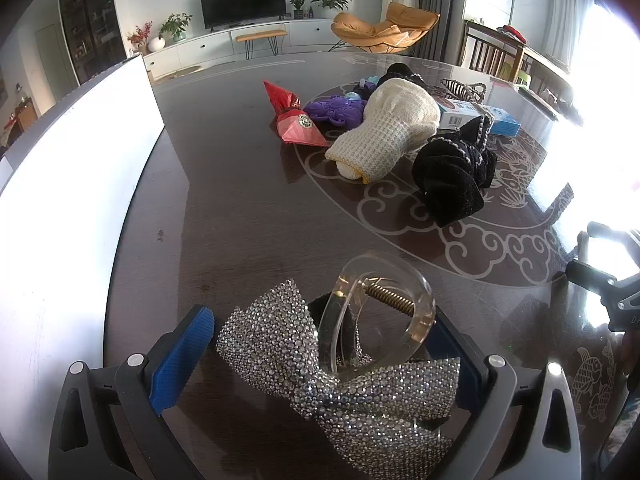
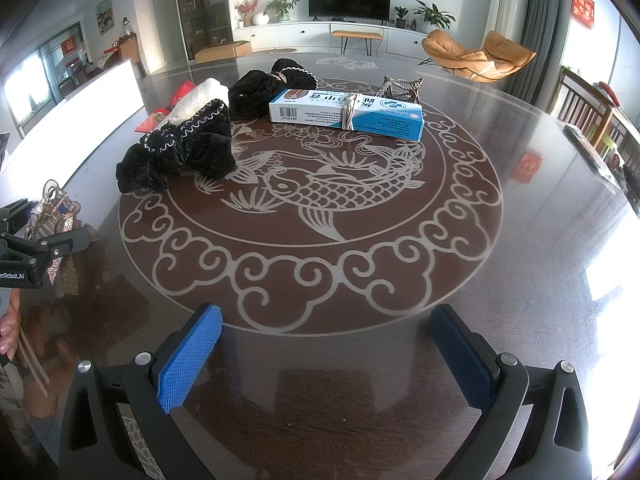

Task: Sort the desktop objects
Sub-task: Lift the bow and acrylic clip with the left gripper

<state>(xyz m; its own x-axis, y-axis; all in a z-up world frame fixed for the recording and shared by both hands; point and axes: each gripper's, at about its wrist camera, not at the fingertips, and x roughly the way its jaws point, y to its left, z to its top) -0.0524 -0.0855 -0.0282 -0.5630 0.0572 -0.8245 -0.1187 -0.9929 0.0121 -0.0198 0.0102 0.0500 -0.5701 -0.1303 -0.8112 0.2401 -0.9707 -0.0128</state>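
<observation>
1. While its blue-padded fingers stand fairly wide, the left gripper (image 1: 320, 344) has a rhinestone bow hair clip (image 1: 348, 384) lying between them; the clip's clear plastic claw (image 1: 380, 312) leans against the right-hand pad (image 1: 460, 360), while the left-hand pad (image 1: 188, 352) stands just clear of the bow's edge. Whether the fingers actually press the clip I cannot tell.
2. From the right wrist view, the left gripper (image 2: 52, 216) sits low over the dark table (image 2: 520, 280) at its near left, pointing across it, with the sparkling clip at its tip and part of a hand (image 2: 8, 332) below it.
3. Empty, the right gripper (image 2: 320, 356) hovers over the table's near rim with its fingers spread wide, aimed along the fish inlay (image 2: 320, 188).
4. Farther across the table lie a black velvet bow (image 2: 180, 156), a cream knitted piece (image 1: 384, 128), a red foil packet (image 1: 294, 116), a purple toy (image 1: 336, 110), a blue-and-white box (image 2: 348, 114) and a second dark scrunchie (image 2: 272, 84), all clustered near one another.
5. A white board (image 1: 80, 184) stands along the table's left side.
</observation>
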